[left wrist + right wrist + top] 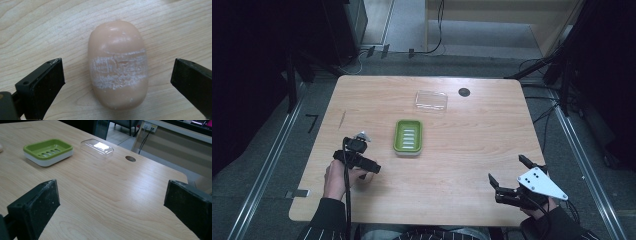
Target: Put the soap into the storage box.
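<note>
The left tool (117, 75), jaws apart, hangs over a beige soap bar (118, 65) lying between them on the near-left table (462, 165), with a green soap dish (408, 136) mid-table, while the right tool (508, 175) rests spread wide at the near right.

Lab: rail-framed wooden table (462, 165), floor cables (539, 112)

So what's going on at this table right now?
A person works with a hand-held gripper in each hand. The left gripper hangs open over a bar of soap lying on the wooden table, jaws on either side, not touching it. The green soap dish stands empty mid-table, its clear lid lying apart behind it. The right gripper is open, holding nothing.
</note>
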`<state>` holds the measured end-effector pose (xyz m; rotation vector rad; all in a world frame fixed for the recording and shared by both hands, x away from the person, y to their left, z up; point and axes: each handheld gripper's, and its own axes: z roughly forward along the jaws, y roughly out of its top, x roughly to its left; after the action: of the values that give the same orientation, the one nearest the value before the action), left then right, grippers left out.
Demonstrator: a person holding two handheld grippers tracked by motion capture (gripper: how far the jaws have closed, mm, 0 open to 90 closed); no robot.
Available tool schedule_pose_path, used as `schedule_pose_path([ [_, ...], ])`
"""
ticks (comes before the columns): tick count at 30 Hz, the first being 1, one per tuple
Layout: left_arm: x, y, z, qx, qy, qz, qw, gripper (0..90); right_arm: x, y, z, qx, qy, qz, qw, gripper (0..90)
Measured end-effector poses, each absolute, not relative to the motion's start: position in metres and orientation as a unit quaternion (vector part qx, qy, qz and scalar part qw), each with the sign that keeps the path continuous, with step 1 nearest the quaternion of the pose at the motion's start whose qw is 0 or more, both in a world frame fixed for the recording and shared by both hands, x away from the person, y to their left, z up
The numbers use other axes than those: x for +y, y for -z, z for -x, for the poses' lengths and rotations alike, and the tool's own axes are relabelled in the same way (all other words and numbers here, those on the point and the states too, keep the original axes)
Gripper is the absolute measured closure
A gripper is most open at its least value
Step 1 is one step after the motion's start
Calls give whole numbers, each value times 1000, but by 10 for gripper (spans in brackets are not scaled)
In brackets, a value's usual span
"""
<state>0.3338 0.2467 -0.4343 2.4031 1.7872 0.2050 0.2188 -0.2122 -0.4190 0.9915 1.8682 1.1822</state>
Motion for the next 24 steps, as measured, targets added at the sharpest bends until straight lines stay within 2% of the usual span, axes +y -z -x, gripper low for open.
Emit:
schedule_pose_path([
  [10,246,442,-342,599,-60,-797,54,81,-212,419,-219,722,-457,-383,352,0],
  [13,245,444,-343,601,-56,-796,47,138,-212,419,-219,721,-457,-383,352,0],
  [24,243,449,-343,603,-49,-796,38,207,-212,419,-219,720,-457,-383,354,0],
])
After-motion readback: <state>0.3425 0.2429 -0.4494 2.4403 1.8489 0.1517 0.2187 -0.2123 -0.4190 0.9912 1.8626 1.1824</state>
